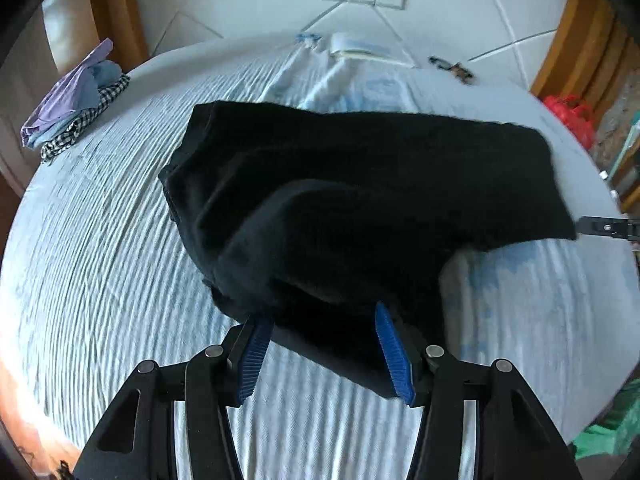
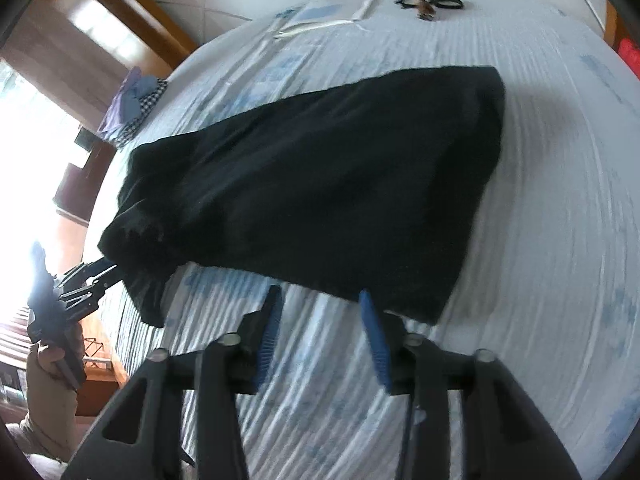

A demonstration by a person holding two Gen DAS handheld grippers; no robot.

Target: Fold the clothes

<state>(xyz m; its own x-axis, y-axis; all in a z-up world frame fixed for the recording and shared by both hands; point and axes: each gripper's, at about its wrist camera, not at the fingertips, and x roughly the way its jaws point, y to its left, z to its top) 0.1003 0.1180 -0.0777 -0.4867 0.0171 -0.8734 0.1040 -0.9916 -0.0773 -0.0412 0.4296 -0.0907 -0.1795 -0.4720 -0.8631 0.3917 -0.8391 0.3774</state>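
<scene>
A black garment point(image 1: 360, 184) lies spread on the pale blue striped bed sheet point(image 1: 100, 260). My left gripper point(image 1: 320, 316) is open at the garment's bunched near end, where black cloth drapes between its blue pads point(image 1: 394, 352). In the right wrist view that end of the garment point(image 2: 320, 184) looks lifted and rumpled next to the left gripper point(image 2: 90, 278), which a hand holds. My right gripper point(image 2: 320, 294) is open at the garment's other near edge, with only the sheet point(image 2: 540, 240) between its fingers. Its right fingertip sits at the hem. The right gripper's tip point(image 1: 604, 227) shows at the cloth's far corner.
A pile of folded clothes point(image 1: 76, 116) rests at the bed's far left edge point(image 2: 136, 104). Glasses point(image 1: 450, 66) and a white flat item point(image 1: 360, 50) lie near the headboard. A red bag point(image 1: 568, 112) and a green bag point(image 1: 612, 428) sit beside the bed.
</scene>
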